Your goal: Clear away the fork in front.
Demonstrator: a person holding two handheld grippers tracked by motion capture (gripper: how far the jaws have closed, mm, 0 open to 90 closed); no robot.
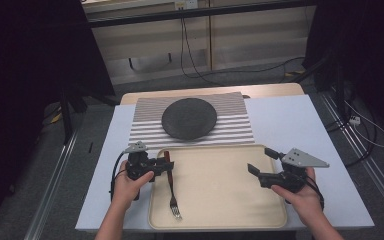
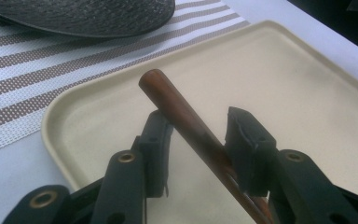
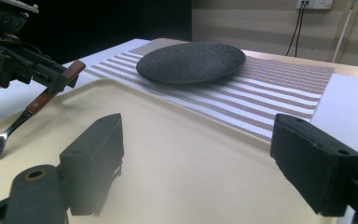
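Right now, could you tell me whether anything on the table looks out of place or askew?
Only the fork: the left gripper has its wooden handle between the jaws, raised at a slant while the tines rest on the tray. The plate sits flat on the striped mat.

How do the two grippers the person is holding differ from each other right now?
The left gripper has the fork's wooden handle between its jaws; the right gripper holds nothing. The left one's jaws sit close around the handle; the right one's jaws are spread wide. The left works at the tray's left edge, the right at its right side. Both are black, hand-held and point inward over the tray.
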